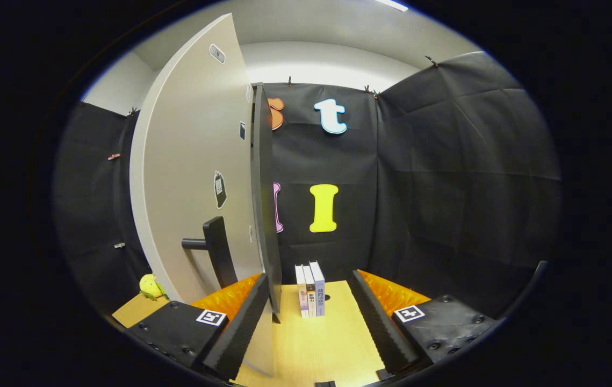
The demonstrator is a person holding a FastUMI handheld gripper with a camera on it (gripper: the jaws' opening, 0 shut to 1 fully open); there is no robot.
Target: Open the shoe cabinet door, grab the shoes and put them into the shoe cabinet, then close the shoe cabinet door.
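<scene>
Spread fingers of the hand-held gripper point(308, 317) are hovering over the desk point(332, 344), pinching nothing; shoe cabinet door point(198, 177) is standing at eleven o'clock, books point(310, 289) at twelve

Looks like a mock-up recording booth, not a real home: black cloth walls point(445, 161) clipped up all around, a bare wooden bench point(332, 333), three books point(310, 289) standing as props.

Open-jawed gripper point(310, 317) beside cabinet door point(198, 177)
</scene>
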